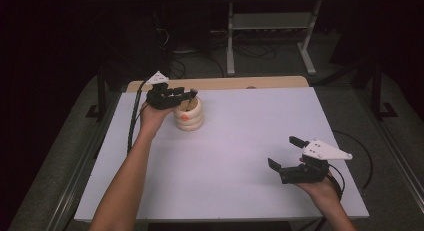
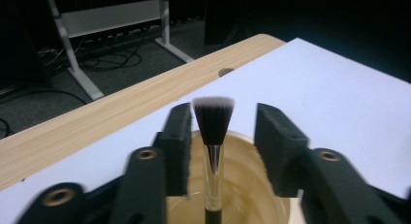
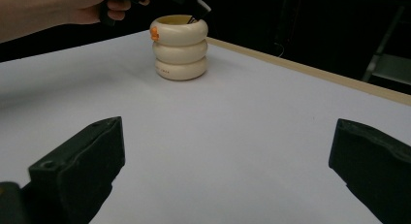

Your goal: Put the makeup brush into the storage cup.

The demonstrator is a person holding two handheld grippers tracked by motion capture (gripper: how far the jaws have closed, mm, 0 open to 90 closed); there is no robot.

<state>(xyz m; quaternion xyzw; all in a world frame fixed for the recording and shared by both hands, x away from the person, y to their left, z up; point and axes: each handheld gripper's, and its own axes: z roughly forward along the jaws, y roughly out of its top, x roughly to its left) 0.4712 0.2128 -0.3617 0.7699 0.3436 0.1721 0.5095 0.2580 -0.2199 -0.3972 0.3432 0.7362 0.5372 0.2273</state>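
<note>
A cream cup shaped like three stacked rings, with an orange mark on its side, stands at the back left of the white table. A makeup brush with a dark, white-tipped head stands upright in it. My left gripper hovers over the cup's mouth, held from the left by a hand. In the left gripper view its jaws stand apart on either side of the brush head, with a clear gap on the right. My right gripper rests open near the front right, nothing between its jaws, facing the cup.
A wooden strip runs along the table's far edge, with a round hole in it. Behind the table a white metal frame stands on the dark floor among cables. Bare white surface lies between the cup and the right gripper.
</note>
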